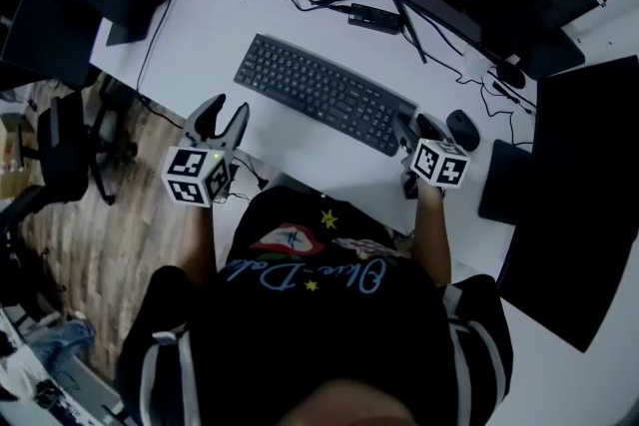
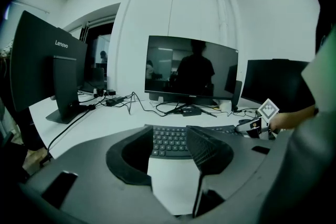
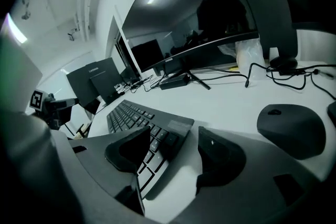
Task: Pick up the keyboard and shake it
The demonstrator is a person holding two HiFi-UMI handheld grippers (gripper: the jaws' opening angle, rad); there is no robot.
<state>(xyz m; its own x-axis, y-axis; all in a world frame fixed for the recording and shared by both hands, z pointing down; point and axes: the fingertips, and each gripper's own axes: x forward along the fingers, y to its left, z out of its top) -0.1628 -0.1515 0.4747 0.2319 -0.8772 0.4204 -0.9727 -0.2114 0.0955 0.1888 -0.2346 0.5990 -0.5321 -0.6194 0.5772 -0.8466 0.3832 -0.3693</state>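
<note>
Black keyboard lies flat on the white desk. Left gripper, at its 8 o'clock, gapes empty; right gripper, at 4 o'clock, stands wide, straddling its corner, unclamped.

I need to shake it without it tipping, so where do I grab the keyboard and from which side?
Take the keyboard by its two short ends, one gripper each, coming from the near edge. It lies long, thin and flat on the desk, so one middle grip would likely tip. The right gripper has the right corner between open jaws.
</note>
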